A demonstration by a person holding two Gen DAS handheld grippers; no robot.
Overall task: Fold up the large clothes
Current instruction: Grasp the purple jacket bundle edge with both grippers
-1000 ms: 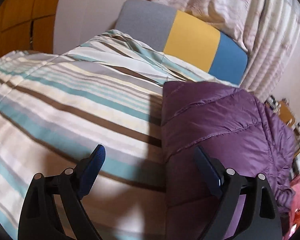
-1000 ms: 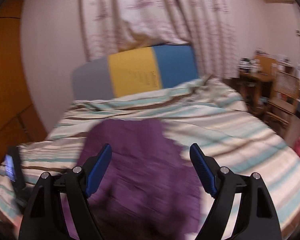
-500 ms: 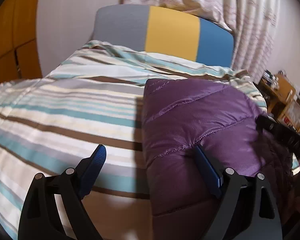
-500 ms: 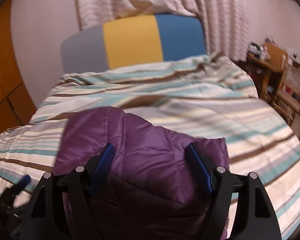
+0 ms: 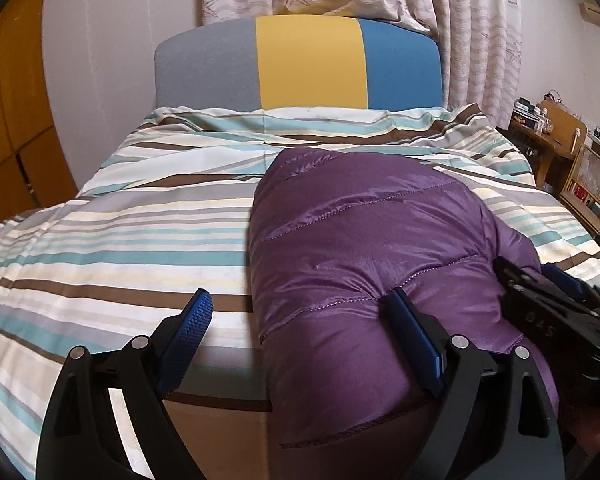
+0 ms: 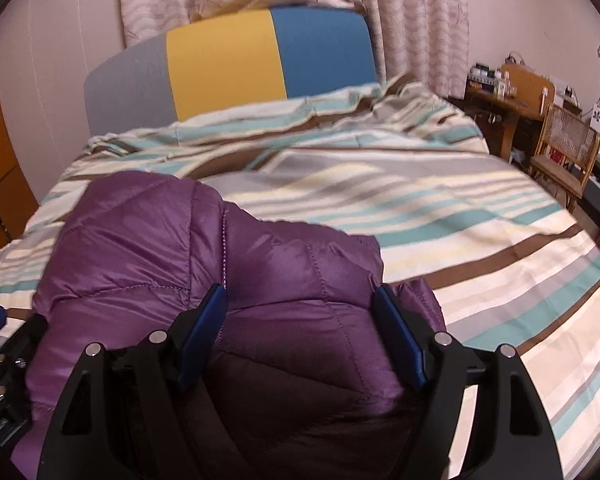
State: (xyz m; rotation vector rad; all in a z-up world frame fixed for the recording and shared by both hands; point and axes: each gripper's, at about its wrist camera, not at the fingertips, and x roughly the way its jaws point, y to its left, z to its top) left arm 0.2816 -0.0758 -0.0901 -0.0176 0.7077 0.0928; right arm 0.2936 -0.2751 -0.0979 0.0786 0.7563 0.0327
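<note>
Left wrist view shows a purple quilted jacket (image 5: 364, 248) lying in a puffed bundle on the near right part of a striped duvet (image 5: 140, 216), its near end hanging over the bed edge. The left gripper (image 5: 300, 340) stands wide; its right pad rests against the jacket's near left flank while its left pad hangs over bare duvet, so nothing is clamped. The right gripper (image 5: 556, 312) appears at the jacket's right side in this view. Right wrist view places that gripper (image 6: 300, 336) low over the jacket (image 6: 220, 248) with padded fabric bulging between its spread pads; the pads flank the bulge, and no pinch is evident, so I rate it open. A grey, yellow and blue headboard (image 5: 308, 64) closes the far end of the bed. Judgement: the step in hand is positioning both tools on the near end of the garment ahead of a fold. The next move calls for both jaws to close on fabric layers, not on loft alone, since the slick shell may slip.
</note>
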